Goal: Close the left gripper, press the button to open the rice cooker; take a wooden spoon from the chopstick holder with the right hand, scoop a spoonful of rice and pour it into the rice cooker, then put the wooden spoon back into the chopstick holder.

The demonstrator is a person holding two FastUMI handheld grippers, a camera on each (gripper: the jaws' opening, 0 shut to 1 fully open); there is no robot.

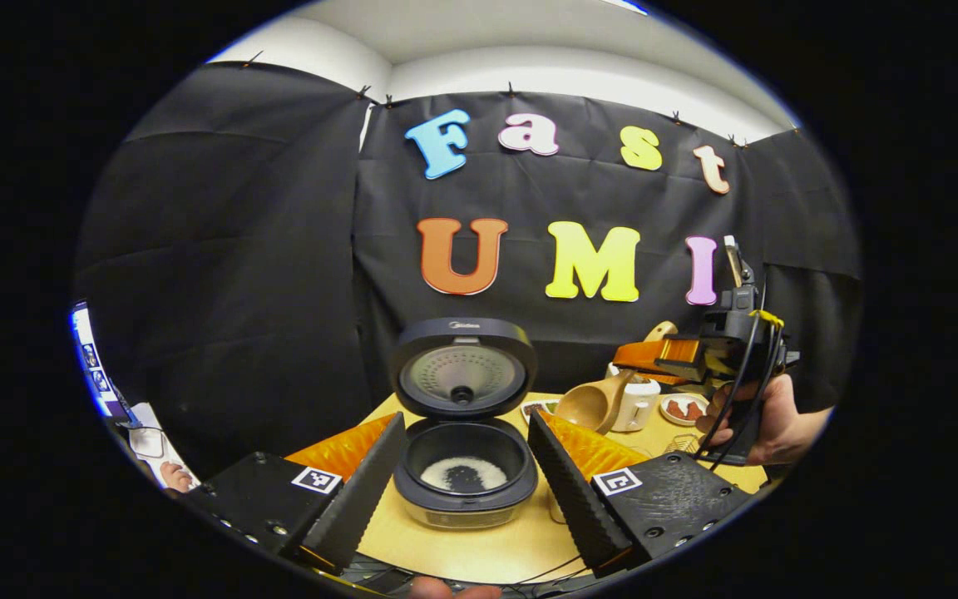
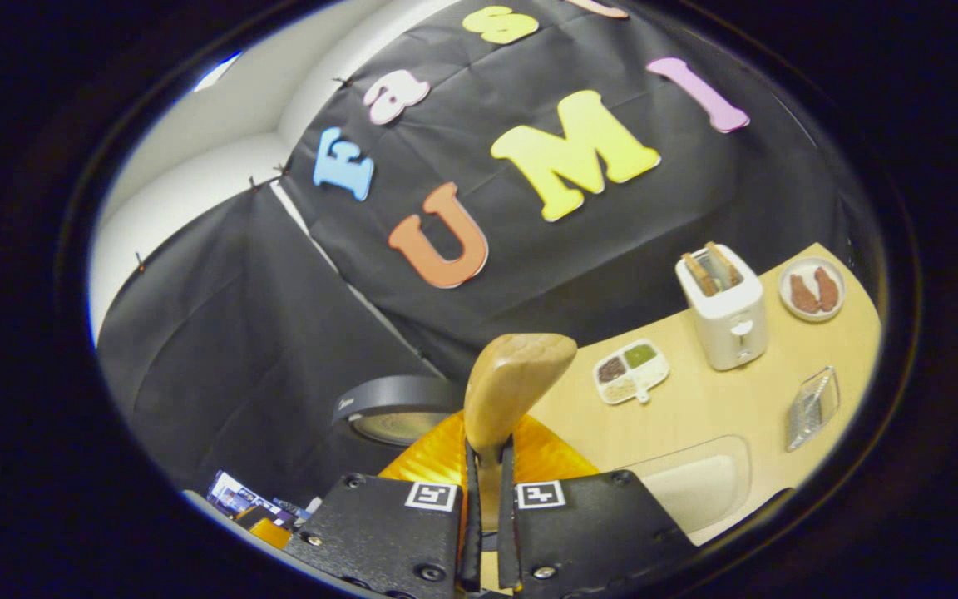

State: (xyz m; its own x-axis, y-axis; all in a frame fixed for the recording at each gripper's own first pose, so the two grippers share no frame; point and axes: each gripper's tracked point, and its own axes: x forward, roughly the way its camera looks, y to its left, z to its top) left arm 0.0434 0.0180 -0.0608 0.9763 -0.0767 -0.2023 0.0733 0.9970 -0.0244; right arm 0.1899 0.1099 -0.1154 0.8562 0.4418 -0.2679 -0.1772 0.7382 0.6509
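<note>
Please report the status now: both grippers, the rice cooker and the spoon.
Left gripper open, facing open rice cooker, rice inside. Right gripper shut on wooden spoon, held raised. Toaster and dishes stand apart, nothing in the way.

One rice cooker (image 1: 464, 466) stands on the table (image 1: 479, 549), its single lid (image 1: 463, 368) raised, with one patch of rice (image 1: 463, 474) inside. One wooden spoon (image 2: 512, 383) is in sight. Farther right there is one white toaster (image 2: 724, 316) with two slices of bread (image 2: 713, 268) in its slots. One small round plate (image 2: 812, 289) holds two reddish pieces of food. One white divided dish (image 2: 632, 371) has three compartments. One clear glass container (image 2: 812, 408) lies near the table's right edge. One pale tray (image 2: 695, 487) sits near. Two grippers appear: left gripper (image 1: 464, 491), right gripper (image 2: 487, 532). One hand (image 1: 766, 420) shows.
</note>
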